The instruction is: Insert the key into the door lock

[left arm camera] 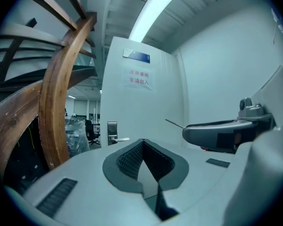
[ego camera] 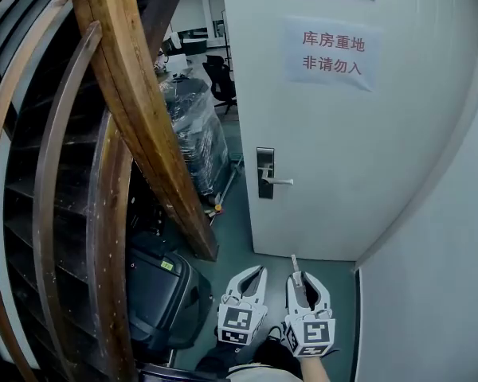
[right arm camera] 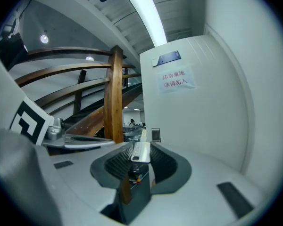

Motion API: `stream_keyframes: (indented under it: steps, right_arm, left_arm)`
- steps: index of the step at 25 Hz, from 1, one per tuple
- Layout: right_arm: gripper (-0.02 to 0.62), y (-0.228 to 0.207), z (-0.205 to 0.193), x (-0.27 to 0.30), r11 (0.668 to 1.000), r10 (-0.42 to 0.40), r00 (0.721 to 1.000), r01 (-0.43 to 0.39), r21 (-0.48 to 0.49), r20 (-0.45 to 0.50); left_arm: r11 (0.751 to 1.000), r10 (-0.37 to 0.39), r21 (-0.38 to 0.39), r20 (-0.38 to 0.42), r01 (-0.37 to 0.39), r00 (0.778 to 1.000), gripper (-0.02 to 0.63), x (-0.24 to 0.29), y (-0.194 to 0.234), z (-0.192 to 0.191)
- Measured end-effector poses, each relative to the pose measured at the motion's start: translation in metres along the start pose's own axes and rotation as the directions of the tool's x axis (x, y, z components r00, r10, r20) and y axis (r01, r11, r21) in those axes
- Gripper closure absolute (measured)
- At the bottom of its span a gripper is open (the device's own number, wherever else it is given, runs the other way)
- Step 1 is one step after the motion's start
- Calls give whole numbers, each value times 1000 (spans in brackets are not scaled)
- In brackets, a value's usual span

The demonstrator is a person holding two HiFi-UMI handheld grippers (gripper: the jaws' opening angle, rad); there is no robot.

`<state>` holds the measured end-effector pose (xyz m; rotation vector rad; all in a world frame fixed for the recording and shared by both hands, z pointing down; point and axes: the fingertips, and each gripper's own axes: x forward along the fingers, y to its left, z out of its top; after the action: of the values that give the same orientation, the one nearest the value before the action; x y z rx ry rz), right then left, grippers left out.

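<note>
A: Pose first, quick. Where are my grippers?

B: Both are low at the bottom of the head view, side by side and nearly touching, with the jaws pointing up-frame toward the door [ego camera: 334, 157]. The left gripper [ego camera: 260, 270] is just left of the right gripper [ego camera: 304, 286]. A bit of hand [ego camera: 312, 370] shows under the right one at the frame edge.

A: Left gripper state?

B: In its own view the left gripper [left arm camera: 142, 142] has its jaw tips together with nothing between the pads. It is empty. The right gripper crosses that view at the right side.

A: And the right?

B: The right gripper [right arm camera: 141, 147] is clamped on the key [right arm camera: 140, 150]. The silver head sits between the pads and the blade runs forward past the tips. In the head view the key [ego camera: 295, 267] sticks out beyond the jaws, tilted slightly left.

A: Key against the lock yet?

B: No, it's well apart. The door lock [ego camera: 265, 172] is a dark plate on the door's left edge with a lever handle [ego camera: 279, 181] pointing right. It sits up-frame of both grippers, with open floor [ego camera: 247, 245] between. From the right gripper view the door lock [right arm camera: 155, 134] is small, just right of the key's line. It is also small in the left gripper view, door lock [left arm camera: 112, 128].

A: Anything else?

B: There is a paper notice [ego camera: 331, 54] high on the door, a wooden staircase [ego camera: 135, 118] at left and a black case [ego camera: 155, 293] left of the left gripper.
</note>
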<state>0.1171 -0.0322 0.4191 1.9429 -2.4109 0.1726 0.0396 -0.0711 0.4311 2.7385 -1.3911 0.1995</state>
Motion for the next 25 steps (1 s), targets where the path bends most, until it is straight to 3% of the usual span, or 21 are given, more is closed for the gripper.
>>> stream_keyframes:
  steps: [11, 25]
  right_arm:
    - [477, -41, -11, 86, 996, 85, 995, -85, 8, -48]
    - [477, -32, -64, 175, 995, 102, 983, -101, 9, -151]
  left_arm:
    - [996, 84, 5, -42, -84, 996, 603, 85, 26, -9]
    - [992, 123, -17, -105, -125, 987, 603, 128, 80, -60]
